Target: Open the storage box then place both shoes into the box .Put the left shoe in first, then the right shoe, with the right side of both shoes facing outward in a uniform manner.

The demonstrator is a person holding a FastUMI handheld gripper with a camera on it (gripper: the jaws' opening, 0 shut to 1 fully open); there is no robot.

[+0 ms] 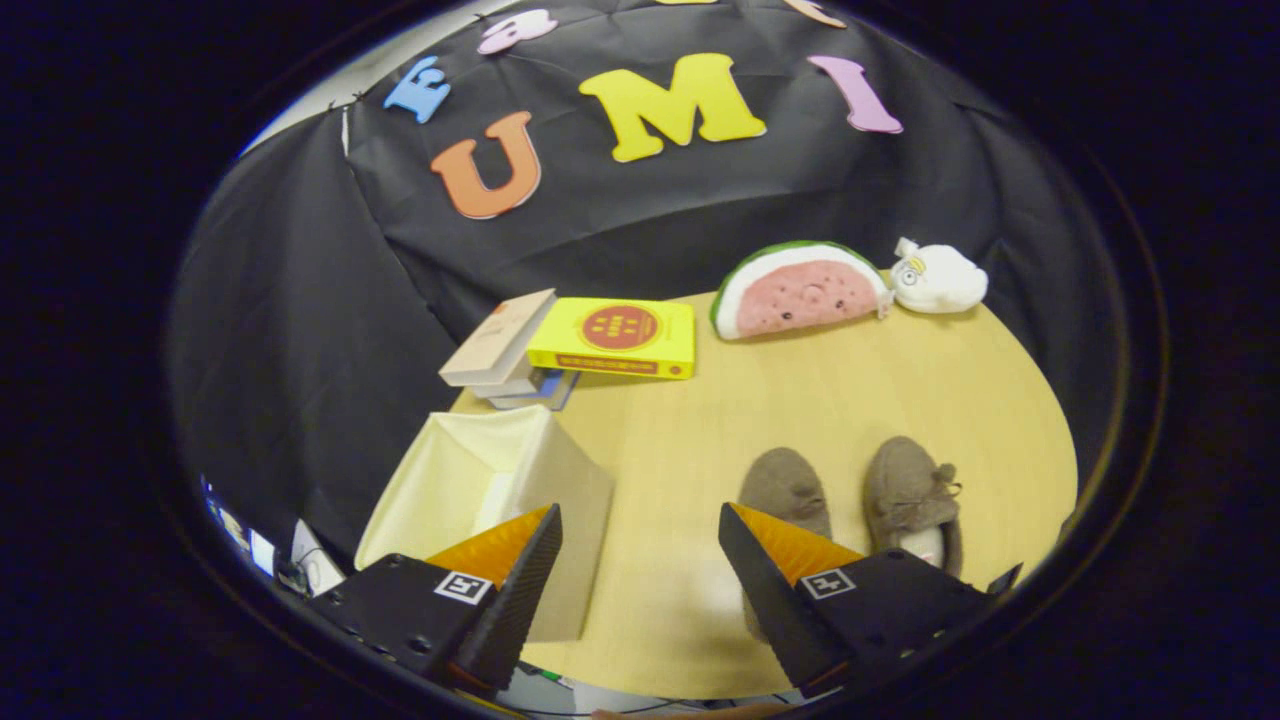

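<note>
The gripper (pixel 640 560) has its fingers spread, holding nothing; the cream storage box (pixel 480 490) already stands open at lower left, so close squarely on the left slipper (pixel 785 490) first.

A staged recording booth rather than a lived-in room: black cloth (pixel 300 330) hangs as a wall behind and to the left of a pale wooden surface (pixel 850 400). Household props are laid out on it: a stack of books (pixel 560 345) at the far left, a watermelon-slice plush (pixel 800 290) and a small white plush (pixel 938 278) at the far edge, a cream fabric storage box (pixel 490 480), and a pair of brown slippers (pixel 850 490) near right.
</note>
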